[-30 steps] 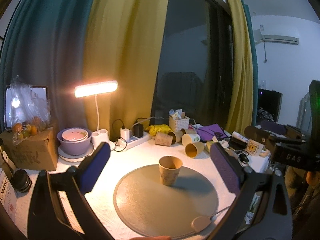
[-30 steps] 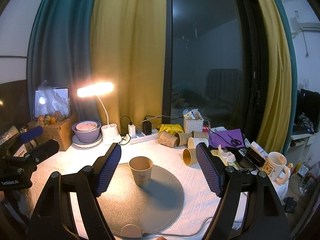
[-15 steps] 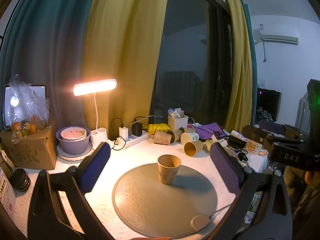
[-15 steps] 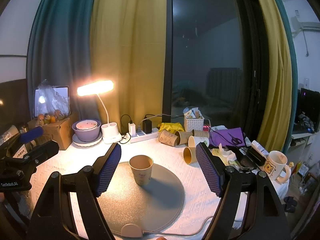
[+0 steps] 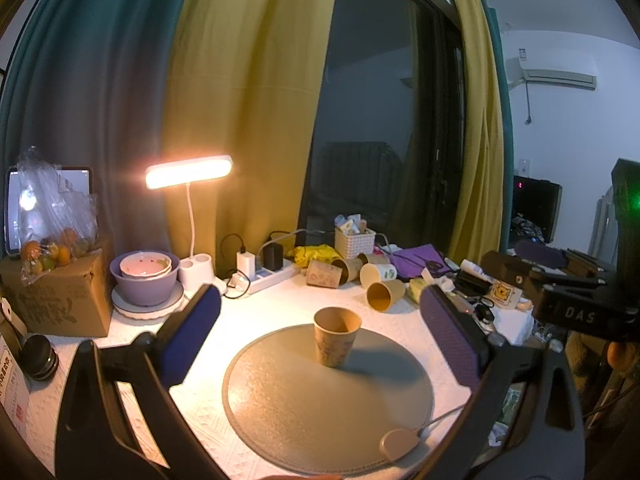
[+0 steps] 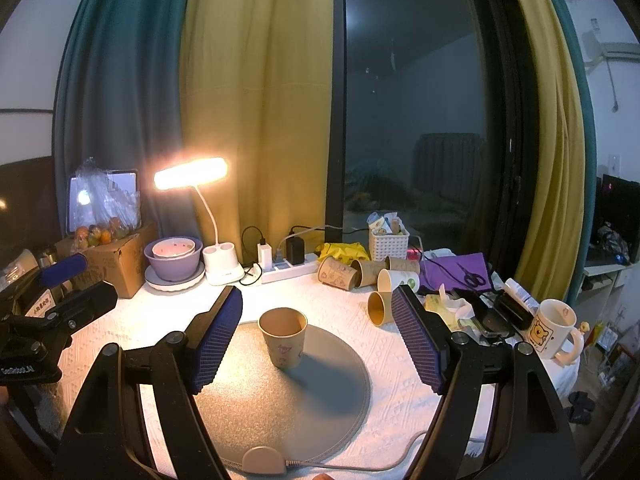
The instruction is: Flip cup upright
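A brown paper cup (image 5: 335, 335) stands upright, mouth up, on the far part of a round grey mat (image 5: 320, 404); it also shows in the right wrist view (image 6: 283, 336) on the same mat (image 6: 280, 404). My left gripper (image 5: 320, 328) is open and empty, held back from the cup with its purple pads either side of it in view. My right gripper (image 6: 316, 328) is open and empty too, also short of the cup. The left gripper's body shows at the left edge of the right wrist view (image 6: 44, 320).
Several paper cups (image 6: 372, 274) lie on their sides behind the mat. A lit desk lamp (image 6: 192, 170), purple bowls (image 6: 172, 256), a power strip (image 6: 288, 270), a white basket (image 6: 388, 240), a cardboard box (image 5: 52, 300) and a bear mug (image 6: 554, 328) crowd the table's back and sides.
Both grippers have drifted slightly; the cup stays upright on the mat and both jaws stay open.
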The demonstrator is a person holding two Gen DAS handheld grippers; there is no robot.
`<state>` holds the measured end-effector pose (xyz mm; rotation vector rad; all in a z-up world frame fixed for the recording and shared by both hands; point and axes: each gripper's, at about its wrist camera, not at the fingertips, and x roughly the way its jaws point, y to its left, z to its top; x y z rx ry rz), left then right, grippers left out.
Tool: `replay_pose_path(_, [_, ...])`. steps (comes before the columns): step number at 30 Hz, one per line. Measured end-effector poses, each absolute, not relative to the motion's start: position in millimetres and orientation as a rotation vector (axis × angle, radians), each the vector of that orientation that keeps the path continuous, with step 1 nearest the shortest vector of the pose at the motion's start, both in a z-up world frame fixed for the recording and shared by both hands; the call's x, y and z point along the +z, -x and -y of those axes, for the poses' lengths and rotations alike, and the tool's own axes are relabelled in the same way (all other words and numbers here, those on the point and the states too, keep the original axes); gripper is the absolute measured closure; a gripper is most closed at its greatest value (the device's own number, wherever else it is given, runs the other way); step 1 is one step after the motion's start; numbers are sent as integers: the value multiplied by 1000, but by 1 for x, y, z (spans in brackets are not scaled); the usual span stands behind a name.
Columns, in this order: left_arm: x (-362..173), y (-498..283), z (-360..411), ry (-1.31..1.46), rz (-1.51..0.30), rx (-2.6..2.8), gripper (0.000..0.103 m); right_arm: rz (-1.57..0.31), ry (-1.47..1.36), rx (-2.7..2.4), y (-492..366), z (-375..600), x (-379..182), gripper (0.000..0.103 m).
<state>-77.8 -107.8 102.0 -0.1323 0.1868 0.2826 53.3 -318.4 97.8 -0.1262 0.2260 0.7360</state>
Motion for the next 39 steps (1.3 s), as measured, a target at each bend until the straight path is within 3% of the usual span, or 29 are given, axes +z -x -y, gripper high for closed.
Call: replay_pose_path(39, [102, 77, 108, 134, -190, 280, 2, -232, 126, 737, -52, 317, 93, 23])
